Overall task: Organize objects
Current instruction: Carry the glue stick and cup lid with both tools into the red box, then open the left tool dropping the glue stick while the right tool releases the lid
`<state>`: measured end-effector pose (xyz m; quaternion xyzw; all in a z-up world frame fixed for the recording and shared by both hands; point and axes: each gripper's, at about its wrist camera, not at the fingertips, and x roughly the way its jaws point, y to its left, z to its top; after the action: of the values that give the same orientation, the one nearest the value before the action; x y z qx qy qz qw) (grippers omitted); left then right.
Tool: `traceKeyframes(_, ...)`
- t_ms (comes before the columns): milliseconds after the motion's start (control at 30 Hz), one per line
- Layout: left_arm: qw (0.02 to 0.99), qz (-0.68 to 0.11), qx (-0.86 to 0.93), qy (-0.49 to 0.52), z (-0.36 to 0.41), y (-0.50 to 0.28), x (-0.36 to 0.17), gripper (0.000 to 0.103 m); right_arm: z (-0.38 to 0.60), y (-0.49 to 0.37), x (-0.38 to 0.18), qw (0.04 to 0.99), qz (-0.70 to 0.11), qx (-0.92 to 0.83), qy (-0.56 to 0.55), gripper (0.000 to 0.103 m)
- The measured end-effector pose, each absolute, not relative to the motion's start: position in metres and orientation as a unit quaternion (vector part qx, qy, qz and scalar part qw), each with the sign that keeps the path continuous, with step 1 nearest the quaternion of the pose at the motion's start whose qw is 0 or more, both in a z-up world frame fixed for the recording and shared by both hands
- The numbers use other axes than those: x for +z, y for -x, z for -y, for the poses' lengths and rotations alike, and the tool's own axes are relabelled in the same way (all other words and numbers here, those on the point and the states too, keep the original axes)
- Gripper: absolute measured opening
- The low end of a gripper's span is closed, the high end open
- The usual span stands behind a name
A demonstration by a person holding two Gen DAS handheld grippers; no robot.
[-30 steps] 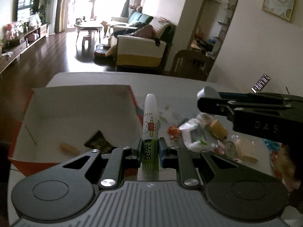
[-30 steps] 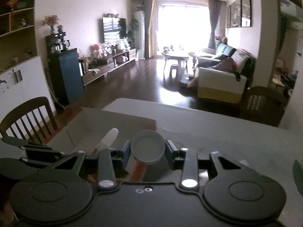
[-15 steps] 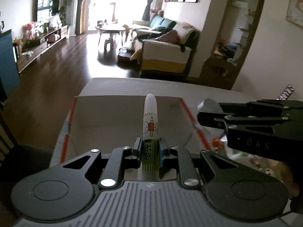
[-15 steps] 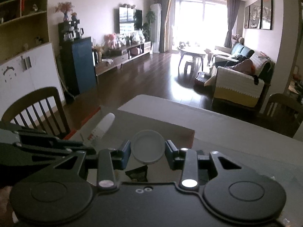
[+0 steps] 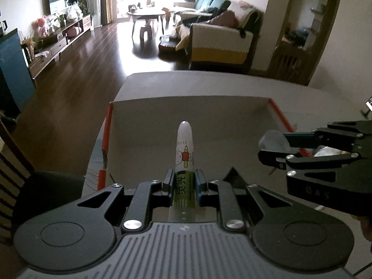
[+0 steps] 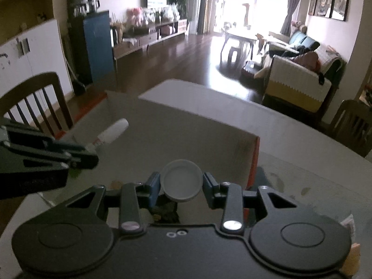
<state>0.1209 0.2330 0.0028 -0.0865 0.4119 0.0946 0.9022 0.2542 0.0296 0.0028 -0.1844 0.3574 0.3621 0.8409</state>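
Both grippers have swung left over the box (image 5: pixel 190 116) since 1 second ago, and the clutter of small items on the table has dropped out of the left wrist view. Left gripper (image 5: pixel 184 183) is clamped on a glue stick (image 5: pixel 184 158), its tip pointing at the box's far wall. Right gripper (image 6: pixel 181 183) is closed on a round white cap (image 6: pixel 181 180), hanging over the box beside its orange-edged right wall. Each item looks ready to be let go into the box, likely the next step.
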Motion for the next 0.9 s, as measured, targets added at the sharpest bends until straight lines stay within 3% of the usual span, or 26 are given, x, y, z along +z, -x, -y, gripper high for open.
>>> traceKeyframes(733, 0.839, -0.530, 0.089, 0.083, -0.246, -0.168, -0.054, 0.016, -0.064, -0.260, -0.043, 0.788, -0.447, 0.348, 0.242, 0.038)
traceKeyframes(900, 0.830, -0.545, 0.089, 0.081, -0.243, -0.172, -0.059, 0.016, -0.066, -0.251, -0.044, 0.780, -0.451, 0.351, 0.256, 0.043)
